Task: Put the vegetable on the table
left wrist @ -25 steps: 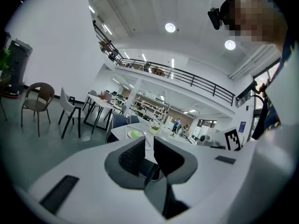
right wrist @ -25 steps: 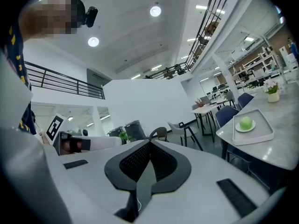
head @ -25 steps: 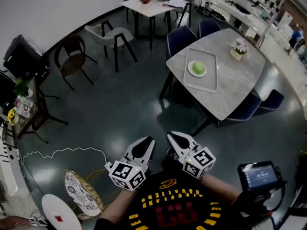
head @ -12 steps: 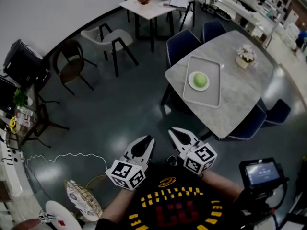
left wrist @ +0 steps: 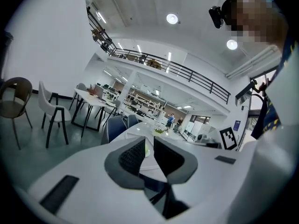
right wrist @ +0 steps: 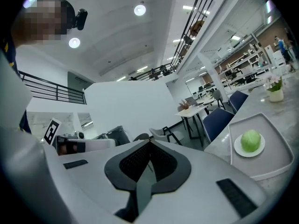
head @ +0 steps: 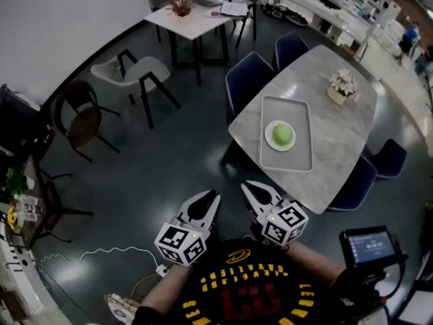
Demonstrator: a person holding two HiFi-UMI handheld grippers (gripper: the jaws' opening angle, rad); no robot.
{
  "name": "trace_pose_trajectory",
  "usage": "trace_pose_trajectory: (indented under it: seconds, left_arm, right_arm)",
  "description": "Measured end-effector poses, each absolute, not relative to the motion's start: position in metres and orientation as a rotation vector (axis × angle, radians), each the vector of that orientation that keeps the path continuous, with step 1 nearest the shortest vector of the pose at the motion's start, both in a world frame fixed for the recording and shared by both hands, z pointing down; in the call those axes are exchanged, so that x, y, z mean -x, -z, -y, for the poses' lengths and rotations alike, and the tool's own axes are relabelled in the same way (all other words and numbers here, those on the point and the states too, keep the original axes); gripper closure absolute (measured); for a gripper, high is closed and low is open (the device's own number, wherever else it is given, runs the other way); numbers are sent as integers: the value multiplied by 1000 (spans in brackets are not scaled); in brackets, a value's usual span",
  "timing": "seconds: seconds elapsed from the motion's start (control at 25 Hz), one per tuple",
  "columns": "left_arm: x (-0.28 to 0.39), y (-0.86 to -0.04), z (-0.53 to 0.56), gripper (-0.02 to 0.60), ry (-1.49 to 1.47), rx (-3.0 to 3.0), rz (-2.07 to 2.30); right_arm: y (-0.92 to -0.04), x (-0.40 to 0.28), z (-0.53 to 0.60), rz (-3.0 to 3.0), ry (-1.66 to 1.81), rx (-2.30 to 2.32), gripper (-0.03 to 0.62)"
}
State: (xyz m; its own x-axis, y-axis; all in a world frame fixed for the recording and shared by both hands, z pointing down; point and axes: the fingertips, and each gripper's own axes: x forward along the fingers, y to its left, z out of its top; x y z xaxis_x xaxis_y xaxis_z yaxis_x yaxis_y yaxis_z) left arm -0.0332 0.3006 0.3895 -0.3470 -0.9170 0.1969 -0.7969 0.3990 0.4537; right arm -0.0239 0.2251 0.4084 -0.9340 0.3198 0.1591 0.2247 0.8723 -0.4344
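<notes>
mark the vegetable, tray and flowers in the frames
vegetable (head: pixel 282 134): head view, middle of the green ball.
tray (head: pixel 289 160): head view, bare floor of the tray below the plate.
flowers (head: pixel 342 81): head view, on the blossoms.

White hand-held grippers (head: pixel 203 205) (head: pixel 256 193), marker cubes (head: pixel 180 244) (head: pixel 284 223), black shirt (head: pixel 243 296)

Right gripper (right wrist: pixel 150 142) held short of the table (right wrist: pixel 218 147), jaws tip to tip and empty.

To the right and well apart from the jaws, a green vegetable (right wrist: pixel 251 140) sits on a white plate (right wrist: pixel 239 149) inside a grey tray (right wrist: pixel 279 171) on the pale table; a blue chair (right wrist: pixel 216 120) stands at its near edge, and flowers (right wrist: pixel 274 88) stand beyond the tray.
</notes>
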Motion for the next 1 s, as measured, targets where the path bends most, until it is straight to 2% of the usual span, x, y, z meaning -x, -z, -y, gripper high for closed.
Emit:
trace_pose_trajectory:
  seconds: [0.16, 0.4, 0.8, 1.0]
  left_arm:
    - [84, -386, -285, 523, 395, -1598, 2131]
    - [128, -393, -261, 523, 377, -1739, 1933]
    - [134, -417, -178, 523, 302, -1884, 1669]
    - [150, -405, -145, 523, 235, -1915, 1675]
  right_arm:
    - [-403, 69, -218, 2843, -635, 261, 589]
    - [-418, 99, -204, 2815, -722, 20, 589]
    - [-447, 81, -120, 2761, -881, -398, 589]
    - [-452, 83, -70, 2730, -1112, -528, 589]
